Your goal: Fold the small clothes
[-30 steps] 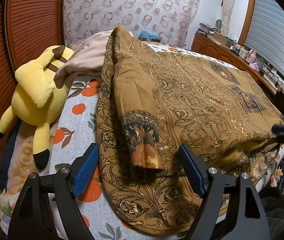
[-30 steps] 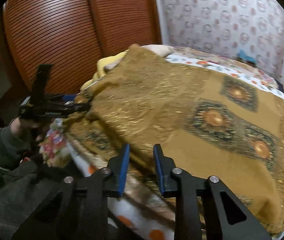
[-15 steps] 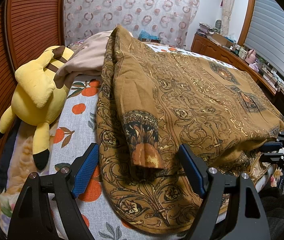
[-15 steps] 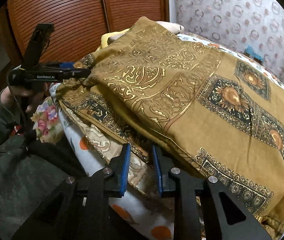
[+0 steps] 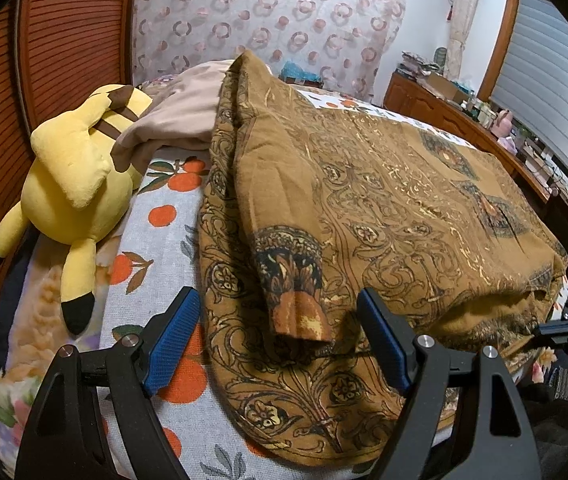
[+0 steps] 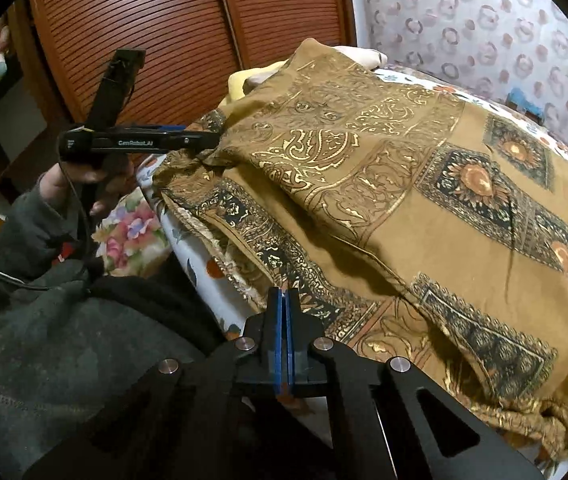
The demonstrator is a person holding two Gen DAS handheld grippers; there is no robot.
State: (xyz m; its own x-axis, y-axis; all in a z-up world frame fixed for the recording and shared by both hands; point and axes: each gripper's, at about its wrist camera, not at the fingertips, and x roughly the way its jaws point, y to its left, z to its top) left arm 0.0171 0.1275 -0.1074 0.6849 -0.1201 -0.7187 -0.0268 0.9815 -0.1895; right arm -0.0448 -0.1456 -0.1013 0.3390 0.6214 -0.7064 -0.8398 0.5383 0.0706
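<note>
A brown garment (image 5: 384, 208) with gold and black ornament lies folded over on the bed. My left gripper (image 5: 277, 294) is open above its near left end, with a turned-back sleeve end (image 5: 300, 316) lying between the fingers and untouched. From the right wrist, that left gripper (image 6: 203, 142) is side-on at the garment's (image 6: 424, 200) far left corner. My right gripper (image 6: 284, 294) is shut, blue pads pressed together, its tips at the garment's lower hem on the near right edge. The right gripper (image 5: 556, 326) also shows at that edge in the left view.
A yellow plush toy (image 5: 71, 184) lies at the bed's left side beside a beige cloth (image 5: 179, 120). The sheet (image 5: 155, 240) has an orange-fruit print. Slatted wooden doors (image 6: 155, 32) stand behind. A grey sleeve (image 6: 43, 300) fills the lower left.
The right gripper's jaws went from slightly apart to pressed together, and it sank toward the garment's near hem. The left gripper and the garment stayed put.
</note>
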